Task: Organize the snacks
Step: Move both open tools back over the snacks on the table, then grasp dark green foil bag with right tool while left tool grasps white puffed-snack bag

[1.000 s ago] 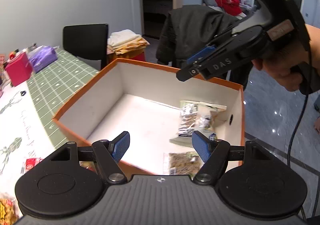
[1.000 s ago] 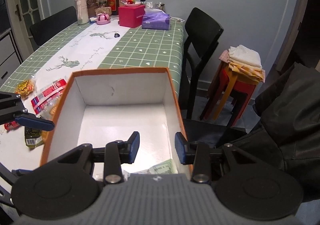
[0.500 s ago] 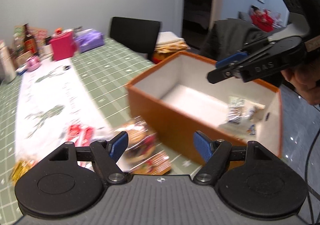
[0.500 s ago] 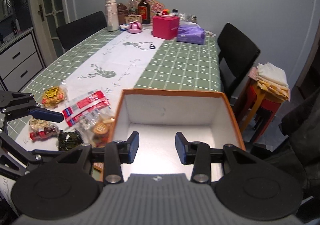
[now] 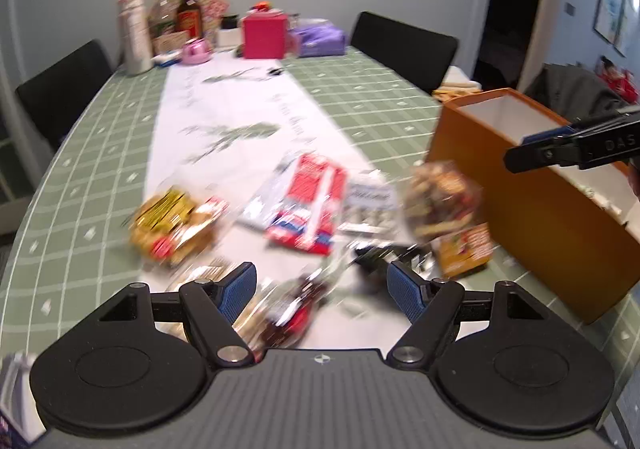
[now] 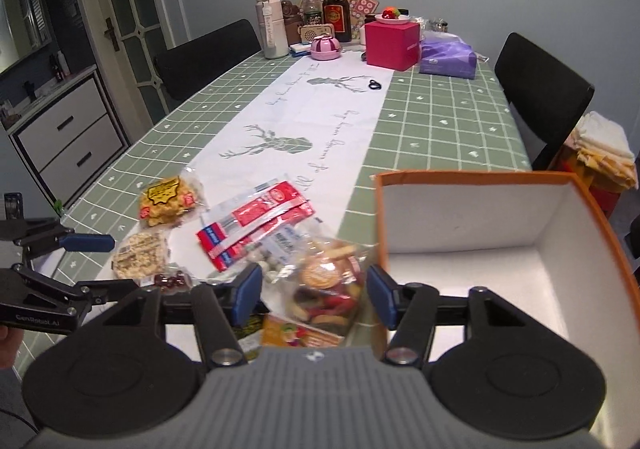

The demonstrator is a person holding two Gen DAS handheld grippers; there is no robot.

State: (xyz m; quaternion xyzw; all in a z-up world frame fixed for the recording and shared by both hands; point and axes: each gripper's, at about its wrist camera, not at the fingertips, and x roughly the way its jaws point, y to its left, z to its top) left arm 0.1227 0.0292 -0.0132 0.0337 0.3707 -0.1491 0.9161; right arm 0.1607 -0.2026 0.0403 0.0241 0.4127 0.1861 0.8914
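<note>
An orange box [image 6: 480, 176] with a white inside stands at the table's near right corner. Left of it lie several snack packs: a yellow one [image 6: 168, 201], a red-and-white one [image 6: 256, 225], a round rice cake [image 6: 140, 259] and a clear bag of mixed cookies [image 6: 328, 289]. My right gripper [image 6: 314, 295] hangs over the cookie bag with its jaws opening; the pads do not touch the bag. My left gripper [image 5: 324, 291] is open above a dark red pack [image 5: 288, 317] and shows as the left gripper [image 6: 100, 263] at the pile's left edge. The left wrist view is blurred.
At the table's far end stand bottles [image 6: 336, 9], a pink box [image 6: 392, 43] and a purple tissue pack [image 6: 448, 57]. Black chairs [image 6: 540, 89] flank the table. A red stool with folded cloths [image 6: 604, 149] sits behind the box, and a drawer cabinet [image 6: 68, 129] is at the left.
Both grippers have swung away from above the orange box to over the snack pile beside it. The right gripper's jaws have spread wider.
</note>
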